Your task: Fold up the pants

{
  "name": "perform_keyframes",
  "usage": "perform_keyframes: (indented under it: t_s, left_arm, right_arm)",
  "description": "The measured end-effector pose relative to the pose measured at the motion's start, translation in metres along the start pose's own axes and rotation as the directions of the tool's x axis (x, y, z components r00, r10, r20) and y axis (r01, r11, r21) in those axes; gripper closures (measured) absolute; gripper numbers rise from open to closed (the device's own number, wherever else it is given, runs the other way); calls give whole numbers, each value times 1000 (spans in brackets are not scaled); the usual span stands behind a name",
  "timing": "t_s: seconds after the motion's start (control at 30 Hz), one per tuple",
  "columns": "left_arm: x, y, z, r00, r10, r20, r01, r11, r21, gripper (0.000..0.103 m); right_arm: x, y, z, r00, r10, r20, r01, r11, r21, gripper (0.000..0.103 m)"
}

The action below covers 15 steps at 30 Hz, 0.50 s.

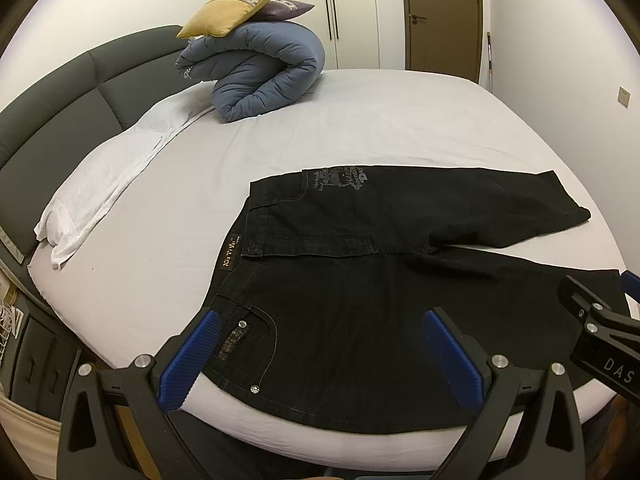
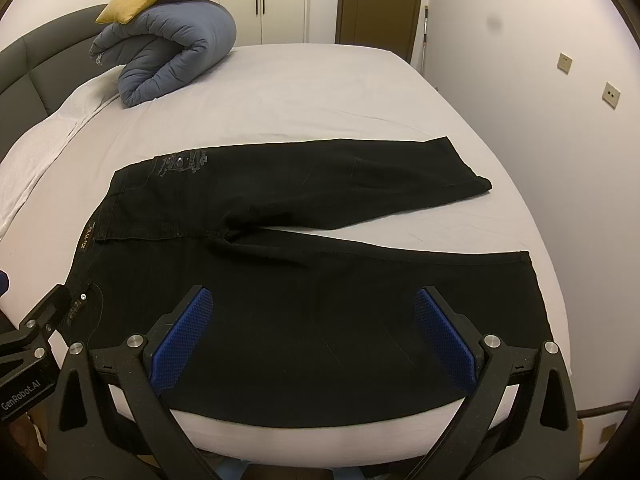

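Note:
Black jeans lie spread flat on the white bed sheet, waistband to the left, both legs running to the right and parted in a V. My left gripper hovers open above the near waist and pocket area, blue pads wide apart, nothing between them. My right gripper hangs open over the near leg, blue pads wide apart and empty. Each gripper shows at the edge of the other's view.
A rolled blue duvet with a yellow cushion and a purple one sits at the bed's far left. White pillows lie along the dark headboard. A wall borders the bed's right side.

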<state>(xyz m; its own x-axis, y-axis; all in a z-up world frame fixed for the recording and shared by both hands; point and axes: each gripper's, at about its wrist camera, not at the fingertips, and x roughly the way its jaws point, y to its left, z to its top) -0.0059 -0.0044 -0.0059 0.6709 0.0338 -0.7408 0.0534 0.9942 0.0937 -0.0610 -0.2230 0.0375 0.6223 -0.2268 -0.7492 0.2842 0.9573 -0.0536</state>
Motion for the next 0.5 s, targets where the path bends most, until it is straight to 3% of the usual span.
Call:
perform_keyframes:
  t_s: [0.5]
  left_arm:
    - [-3, 9, -8, 1000, 7, -8, -7, 1000, -4, 0]
  right_arm:
    - [2, 6, -3, 1000, 1, -1, -1, 1000, -13, 0]
